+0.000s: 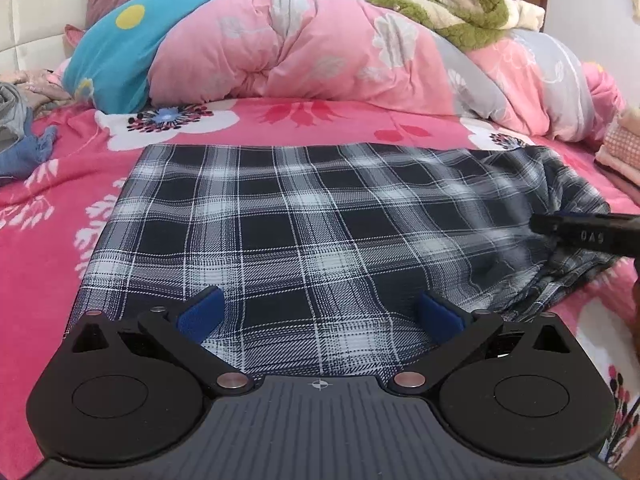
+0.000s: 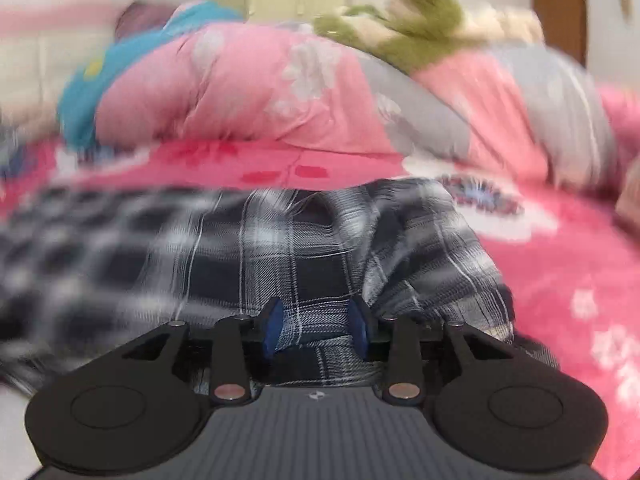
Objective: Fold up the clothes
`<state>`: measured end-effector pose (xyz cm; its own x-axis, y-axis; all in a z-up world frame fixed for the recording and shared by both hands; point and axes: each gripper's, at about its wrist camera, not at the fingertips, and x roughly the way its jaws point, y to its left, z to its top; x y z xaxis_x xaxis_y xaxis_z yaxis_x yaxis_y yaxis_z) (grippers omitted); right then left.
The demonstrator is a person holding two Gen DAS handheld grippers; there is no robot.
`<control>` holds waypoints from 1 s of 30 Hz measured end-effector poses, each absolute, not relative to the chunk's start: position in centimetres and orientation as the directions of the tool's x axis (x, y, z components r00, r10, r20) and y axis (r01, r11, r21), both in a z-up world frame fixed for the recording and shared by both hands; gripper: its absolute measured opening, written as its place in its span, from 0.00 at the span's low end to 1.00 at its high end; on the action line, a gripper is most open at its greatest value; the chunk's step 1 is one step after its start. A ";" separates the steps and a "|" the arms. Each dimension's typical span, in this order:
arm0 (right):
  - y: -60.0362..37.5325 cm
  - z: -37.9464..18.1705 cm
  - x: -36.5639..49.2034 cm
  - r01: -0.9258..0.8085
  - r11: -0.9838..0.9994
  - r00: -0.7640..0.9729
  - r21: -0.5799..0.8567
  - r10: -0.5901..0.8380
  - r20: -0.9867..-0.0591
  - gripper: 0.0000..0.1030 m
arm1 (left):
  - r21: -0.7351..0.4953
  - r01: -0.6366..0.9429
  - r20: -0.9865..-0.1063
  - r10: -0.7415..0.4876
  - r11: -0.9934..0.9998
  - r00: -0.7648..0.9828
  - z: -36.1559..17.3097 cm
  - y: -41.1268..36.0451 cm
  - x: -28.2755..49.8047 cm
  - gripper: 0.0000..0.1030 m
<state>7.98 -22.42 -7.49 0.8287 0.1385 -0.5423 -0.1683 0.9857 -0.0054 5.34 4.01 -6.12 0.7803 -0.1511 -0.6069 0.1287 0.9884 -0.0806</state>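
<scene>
While the left gripper [image 1: 320,312] hovers spread, nothing between | right gripper [image 2: 318,326] pads pinch a bunched fold of plaid garment [image 1: 304,224] | side marking unreadable | garment flat on pink bedsheet [image 1: 64,216], long axis left-right.

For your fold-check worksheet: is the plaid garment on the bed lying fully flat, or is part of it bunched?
Partly bunched. The plaid garment lies smooth at left, but its right end is gathered in folds between the right gripper fingers.

Woven plaid cloth garment [image 1: 304,216], matt; smooth printed cotton bedsheet [image 1: 60,208]; fuzzy fleece blanket [image 1: 460,4] at one o'clock; matt black plastic left hand-held gripper [image 1: 320,314].
</scene>
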 end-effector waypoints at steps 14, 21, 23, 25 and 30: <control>-23.6 -6.5 9.6 -0.048 0.998 0.831 -0.038 0.019 -0.555 0.36 | -0.081 0.128 -0.609 -0.151 0.988 0.779 -6.1 3.9 5.4 1.00; -19.3 -4.1 5.6 -0.197 0.980 0.858 -0.010 0.167 -0.486 0.38 | -0.080 0.128 -0.608 -0.150 0.988 0.779 -6.2 3.9 5.4 1.00; -18.4 -4.9 5.3 -0.235 0.972 0.836 -0.019 0.192 -0.514 0.38 | -0.080 0.128 -0.609 -0.150 0.989 0.779 -6.2 3.8 5.4 1.00; -17.6 -6.6 5.2 -0.249 0.966 0.816 -0.067 0.172 -0.551 0.40 | -0.080 0.127 -0.609 -0.149 0.989 0.779 -6.2 3.8 5.4 1.00; -17.3 -5.6 4.5 -0.236 0.971 0.820 -0.049 0.172 -0.545 0.40 | -0.079 0.129 -0.608 -0.150 0.989 0.780 -6.2 3.8 5.3 1.00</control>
